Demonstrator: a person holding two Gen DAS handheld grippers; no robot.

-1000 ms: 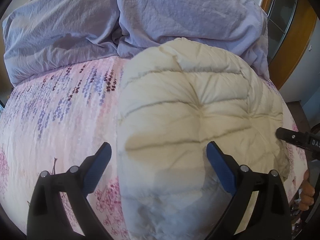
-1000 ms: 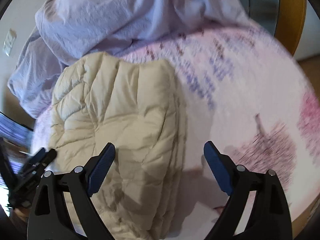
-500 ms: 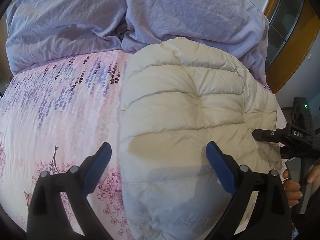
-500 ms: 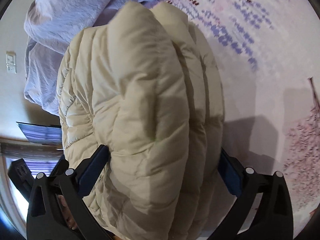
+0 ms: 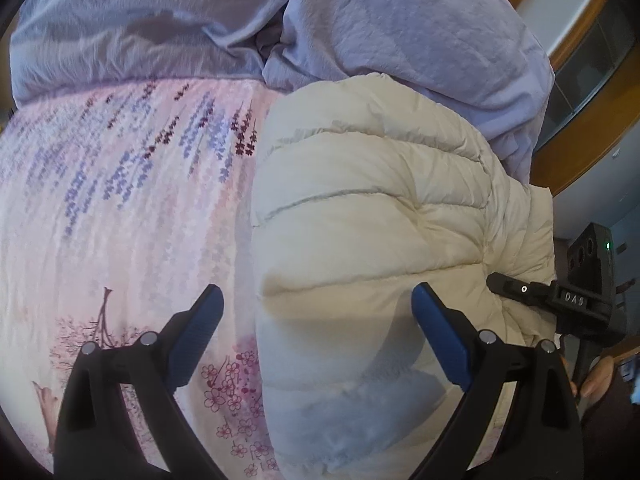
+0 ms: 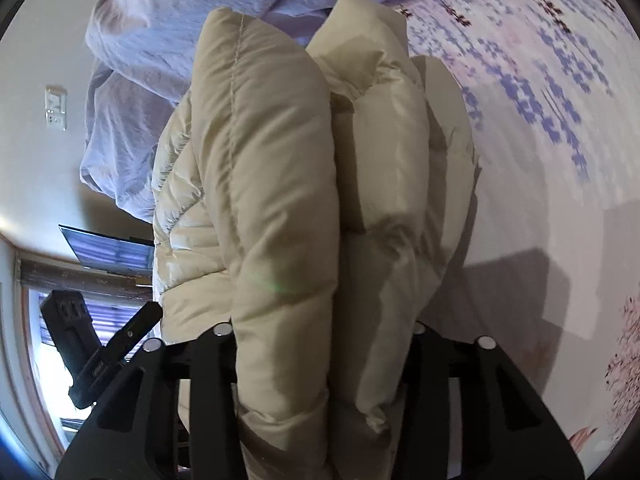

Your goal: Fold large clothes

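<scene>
A cream quilted puffer jacket lies folded in thick layers on the pink floral bed sheet. My left gripper is open just above its near left part, one finger over the sheet, one over the jacket. My right gripper is shut on the jacket's stacked layers at its right edge; the padding bulges out between the jaws and hides the pads. The right gripper also shows in the left wrist view at the jacket's right side.
A crumpled lavender duvet is heaped at the far side of the bed, touching the jacket's far edge. The bed's right edge lies just past the jacket, with wooden trim and a wall beyond. Bare sheet lies left of the jacket.
My right gripper moved in onto the jacket's right edge and closed on its layers. My left gripper drifted slightly back and left, staying open.
</scene>
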